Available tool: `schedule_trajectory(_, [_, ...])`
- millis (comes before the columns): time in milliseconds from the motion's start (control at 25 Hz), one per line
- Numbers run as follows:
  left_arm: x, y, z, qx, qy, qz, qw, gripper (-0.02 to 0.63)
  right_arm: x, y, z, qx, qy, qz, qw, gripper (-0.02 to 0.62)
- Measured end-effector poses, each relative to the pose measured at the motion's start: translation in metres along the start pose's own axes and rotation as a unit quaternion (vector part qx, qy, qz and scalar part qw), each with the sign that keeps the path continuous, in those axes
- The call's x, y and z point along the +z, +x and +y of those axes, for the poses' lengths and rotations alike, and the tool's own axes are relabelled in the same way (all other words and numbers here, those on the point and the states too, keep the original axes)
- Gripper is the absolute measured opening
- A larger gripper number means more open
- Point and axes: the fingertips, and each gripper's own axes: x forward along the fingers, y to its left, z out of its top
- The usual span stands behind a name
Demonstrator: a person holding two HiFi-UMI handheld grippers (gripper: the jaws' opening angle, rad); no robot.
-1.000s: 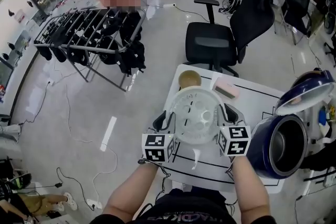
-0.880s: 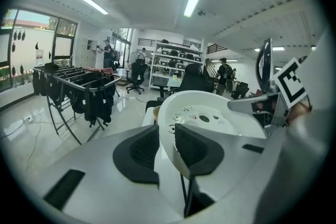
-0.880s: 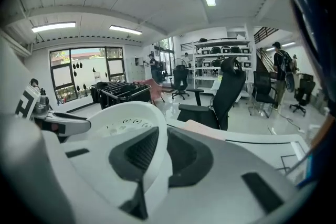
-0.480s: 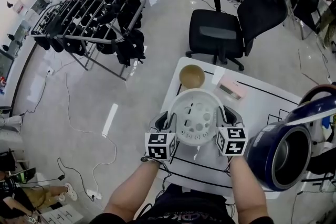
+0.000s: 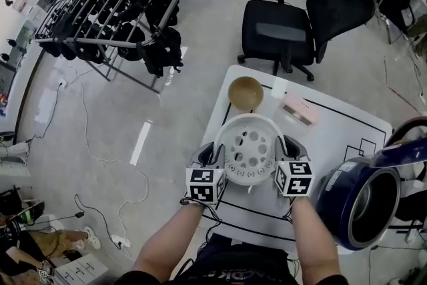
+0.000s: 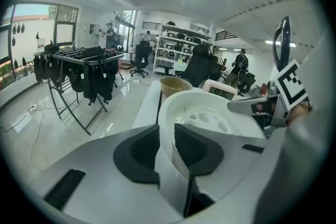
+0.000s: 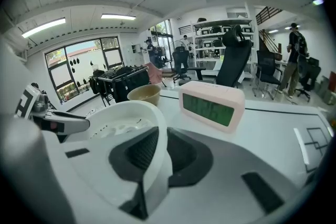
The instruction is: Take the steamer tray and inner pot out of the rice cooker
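Steamer tray, white round plastic w/ holes in its floor (image 5: 249,155), has come down vs a sec ago. It hung higher and closer to the head camera then. Now it's low over the white bench (image 5: 333,127), on the near side of the tan bowl (image 5: 245,93) & the pink digital clock (image 5: 298,109). Can't tell if its base touches the bench yet. Left gripper (image 6: 166,136) is nipped down narrow on the tray's left rim, one pad inside the wall & one outside. Right gripper (image 7: 160,144) has the same narrow pinch on the opposite rim, so the tray rides level between the two. Far right, the dark blue rice cooker (image 5: 333,190) stands w/ lid up, well apart from the tray, and the metal inner pot (image 5: 368,207) is still seated in it. Judging by this, the tray is out & about to be set down, roughly half done. Next is prob. to let go of the rim, then go for the pot.
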Motion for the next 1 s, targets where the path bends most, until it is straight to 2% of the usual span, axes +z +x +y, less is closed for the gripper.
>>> schedule_trajectory(720, [-0.006, 0.013, 0.007, -0.005, 0.004, 0.003, 1.0000, 0.091, -0.015, 0.017, -0.003, 0.001, 0.013, 0.009, 1.000, 0.054])
schedule_trajectory(840, [0.002, 0.011, 0.007, -0.006, 0.014, -0.008, 0.9999, 0.132, -0.011, 0.015, -0.004, -0.009, 0.008, 0.006, 1.000, 0.059])
schedule_trajectory(1000, [0.019, 0.001, 0.005, -0.011, 0.023, -0.028, 0.9993, 0.169, 0.008, 0.002, -0.007, -0.024, 0.008, -0.027, 0.999, 0.092])
